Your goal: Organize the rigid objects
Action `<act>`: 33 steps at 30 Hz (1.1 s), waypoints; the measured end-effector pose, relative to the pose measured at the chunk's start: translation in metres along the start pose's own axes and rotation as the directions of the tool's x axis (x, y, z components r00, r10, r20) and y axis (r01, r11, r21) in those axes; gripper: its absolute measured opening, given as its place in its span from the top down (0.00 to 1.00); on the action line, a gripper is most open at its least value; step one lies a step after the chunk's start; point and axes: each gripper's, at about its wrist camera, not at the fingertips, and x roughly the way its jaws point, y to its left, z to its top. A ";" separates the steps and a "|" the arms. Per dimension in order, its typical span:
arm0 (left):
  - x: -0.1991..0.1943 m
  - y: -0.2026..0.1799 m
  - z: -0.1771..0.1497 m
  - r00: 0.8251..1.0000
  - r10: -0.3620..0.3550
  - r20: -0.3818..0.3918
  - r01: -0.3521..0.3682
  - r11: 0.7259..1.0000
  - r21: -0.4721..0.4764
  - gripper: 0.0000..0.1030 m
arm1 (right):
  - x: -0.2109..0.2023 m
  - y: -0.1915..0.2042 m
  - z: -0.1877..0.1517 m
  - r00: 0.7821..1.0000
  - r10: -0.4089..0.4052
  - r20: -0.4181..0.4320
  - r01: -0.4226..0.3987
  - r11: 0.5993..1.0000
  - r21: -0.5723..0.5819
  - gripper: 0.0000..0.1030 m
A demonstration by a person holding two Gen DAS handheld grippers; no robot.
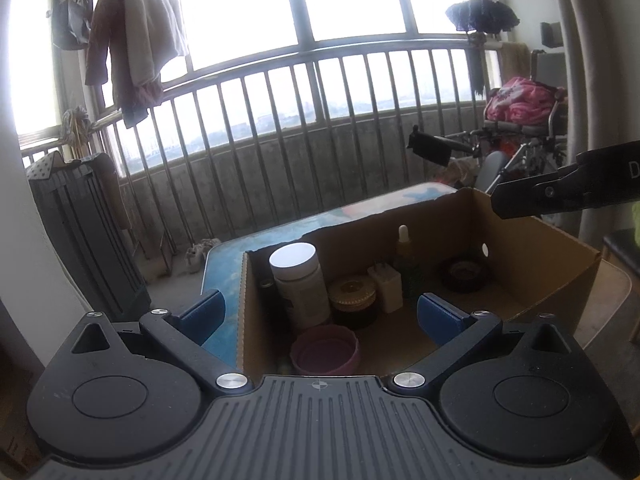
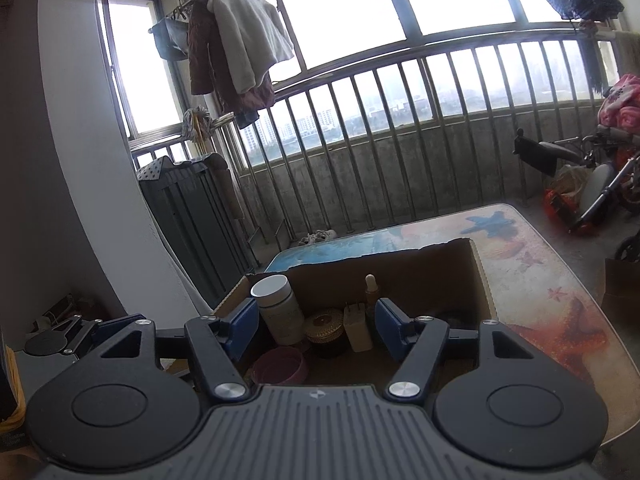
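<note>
I see brown cardboard box (image 1: 532, 256); inside, white bottle (image 1: 300, 284) with white cap; white plug adapter (image 1: 386, 286); gold-lidded dark jar (image 1: 353, 296); pink bowl (image 1: 325, 350); green dropper bottle (image 1: 406, 256), pale tip; dark round tin (image 1: 464, 274); surface (image 2: 532, 280) printed blue sea, orange starfish, shells; my fingers (image 2: 390, 326) blue-padded on black arms; pink blanket (image 1: 520, 100) at right.

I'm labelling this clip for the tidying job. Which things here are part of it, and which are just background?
Part of the job:
cardboard box
white-lidded bottle
gold-lidded jar
white charger plug
dropper bottle
pink bowl
dark round dish

Just lying about:
hanging coats
wheelchair
shoes
</note>
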 end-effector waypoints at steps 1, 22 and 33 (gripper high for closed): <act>0.000 -0.001 0.000 1.000 0.003 -0.002 -0.003 1.000 -0.002 0.00 | 0.000 -0.001 0.000 1.000 -0.001 -0.001 0.001 1.000 0.002 0.35; -0.011 -0.015 0.003 1.000 -0.031 0.002 0.031 0.998 -0.048 0.00 | -0.017 -0.004 -0.004 1.000 -0.024 0.009 0.024 1.000 0.016 0.31; -0.012 -0.015 0.002 0.999 -0.036 0.008 0.036 0.995 -0.090 0.00 | -0.023 0.000 -0.006 0.999 -0.036 0.016 0.036 0.999 0.006 0.30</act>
